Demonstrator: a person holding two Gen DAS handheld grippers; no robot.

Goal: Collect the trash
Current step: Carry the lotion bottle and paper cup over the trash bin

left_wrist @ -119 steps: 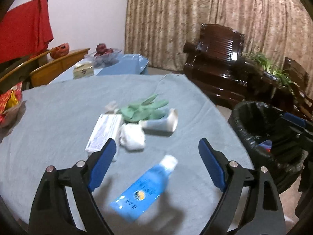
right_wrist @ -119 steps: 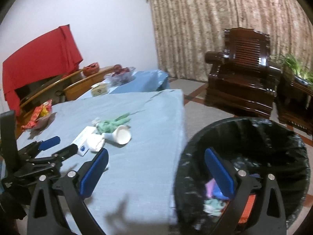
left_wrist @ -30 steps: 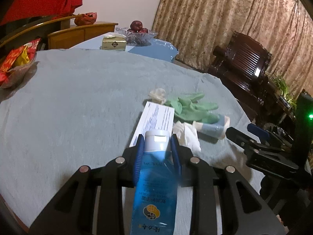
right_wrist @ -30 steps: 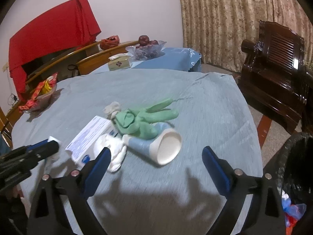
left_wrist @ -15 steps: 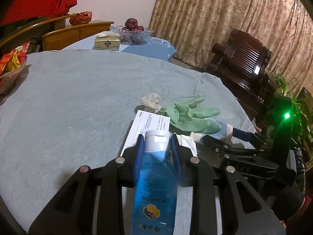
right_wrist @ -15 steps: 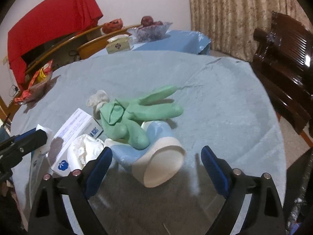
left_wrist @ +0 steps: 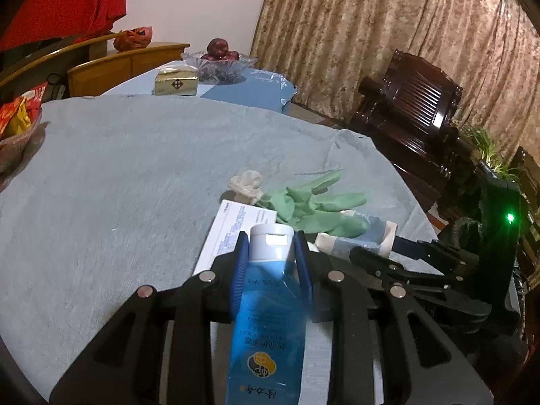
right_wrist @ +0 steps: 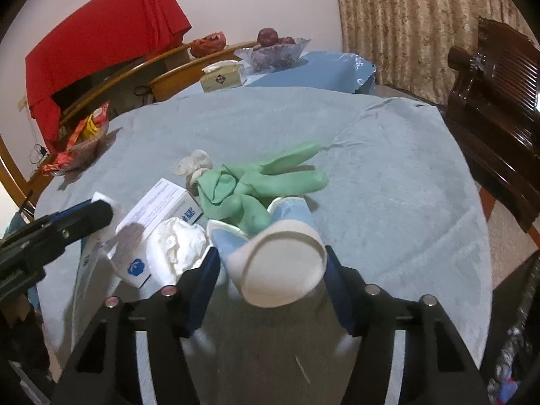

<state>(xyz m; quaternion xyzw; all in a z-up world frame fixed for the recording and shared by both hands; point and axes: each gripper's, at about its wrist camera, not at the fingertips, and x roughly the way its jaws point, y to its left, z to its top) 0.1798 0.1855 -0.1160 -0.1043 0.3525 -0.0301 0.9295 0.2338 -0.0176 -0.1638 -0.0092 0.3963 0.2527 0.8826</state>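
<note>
On the left wrist view, the left gripper (left_wrist: 270,263) is clenched on a blue tube (left_wrist: 266,324), its two blue pads squeezing just below the white cap, which sticks out toward 12 o'clock. Under and just past the cap lies a white box (left_wrist: 233,227) flat on the gray-blue tablecloth (left_wrist: 118,175). At about 1 o'clock from the cap there's a green glove (left_wrist: 314,206) draped over a paper cup (left_wrist: 368,236) lying on its side, and a small crumpled beige wad (left_wrist: 246,184) sits touching the glove's far left edge. Way over at 3 o'clock the right gripper comes in from the side, its fingers around the cup's end.

Far back at 11 o'clock: a yellowish tissue box (left_wrist: 175,82) and a glass bowl of dark red fruit (left_wrist: 219,59). A snack bowl (left_wrist: 17,125) sits at the 9 o'clock edge.

Switching to the right wrist view, going left to right: the left gripper's black arm pokes in at 9 o'clock, then the white box (right_wrist: 158,222), then a crumpled white tissue (right_wrist: 177,248) touching the box's right side. The right gripper (right_wrist: 273,271) has both blue pads pressed against the paper cup (right_wrist: 280,270), gripping it near the open rim; the rim looks squashed into an oval. The green glove (right_wrist: 256,185) lies over the far end of the cup at 12 o'clock. A dark wooden armchair (right_wrist: 496,108) stands off the table at 2 o'clock.
</note>
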